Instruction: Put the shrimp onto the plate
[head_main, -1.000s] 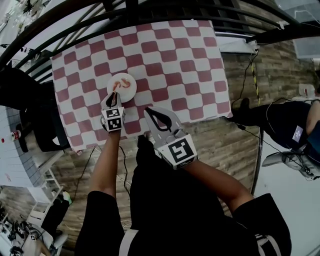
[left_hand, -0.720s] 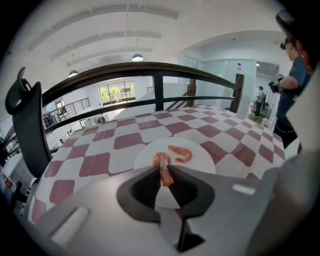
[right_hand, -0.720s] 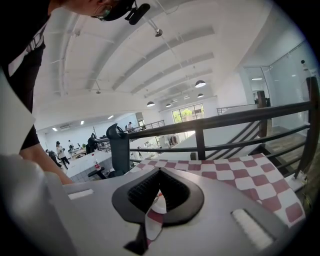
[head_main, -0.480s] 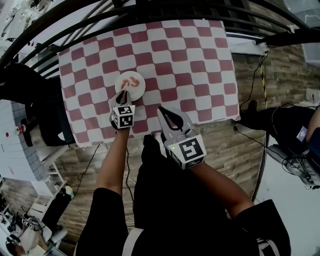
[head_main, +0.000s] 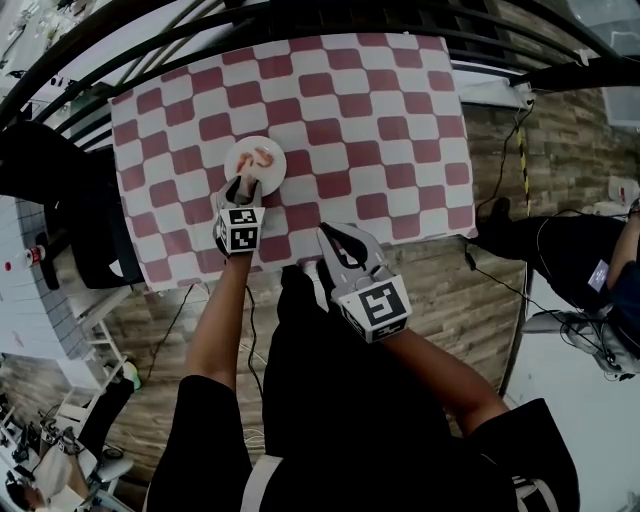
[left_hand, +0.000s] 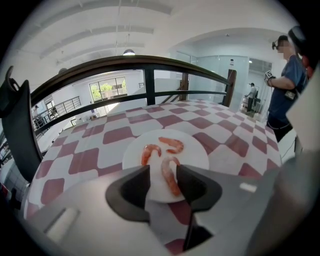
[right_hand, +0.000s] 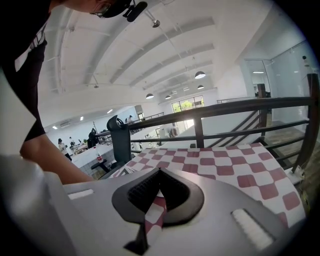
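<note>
Left gripper is positioned over the near edge of the white plate, which stands on the red-and-white checked cloth, towards its left side. The jaws have just been opening and now stand spread. One shrimp lies flat on the plate between them, with neither pad pressing on it. A second shrimp and a third shrimp lie curled just beyond it on the same plate, close together but not touching. Right gripper is held at the near edge of the cloth, well apart from the plate. Its fingertips are pressed together with nothing between them.
</note>
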